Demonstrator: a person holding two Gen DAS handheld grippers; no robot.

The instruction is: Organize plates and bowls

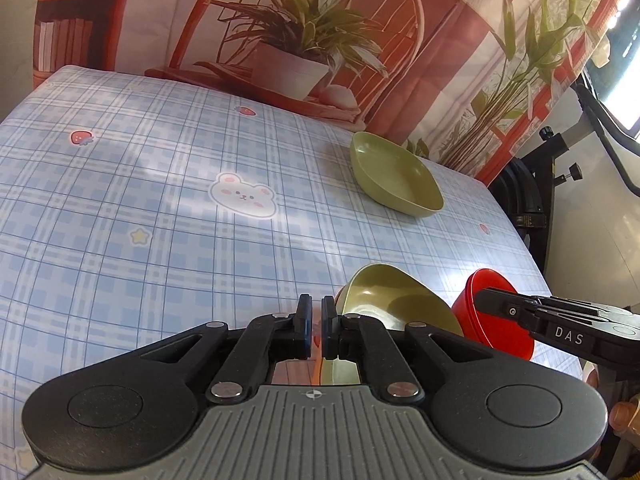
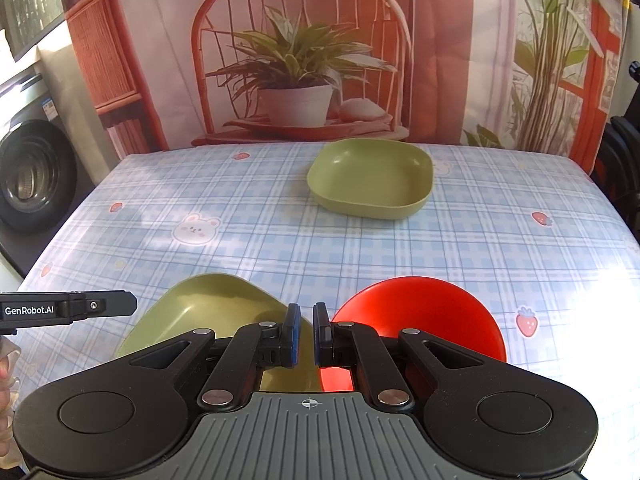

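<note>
Green plastic square-ish bowl (image 2: 208,312) and red round plastic bowl (image 2: 424,312) are sitting near both claws, left (image 1: 316,320) and right (image 2: 306,328), each closed and empty. Next grasp is wanting a jaw opened over one rim, judged best at the nearer edge.

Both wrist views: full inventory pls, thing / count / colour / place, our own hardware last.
Square dish: 1, green, far side of the table, alone.
Near dish: 1, green, near edge, left of the red bowl; partly hidden behind the gripper.
Red bowl: 1, red, near edge, right of the near dish.
Tablecloth: 1, pale blue plaid with bear and strawberry prints, covers the table.
Backdrop: 1, printed chair and potted plant, behind the table.
Washing machine: 1, dark drum door, left of the table.
Left gripper: 1, black, jaws shut, nothing between them, beside the near dish.
Right gripper: 1, black with blue pads, shut, empty, over the gap between near dish and red bowl.
</note>
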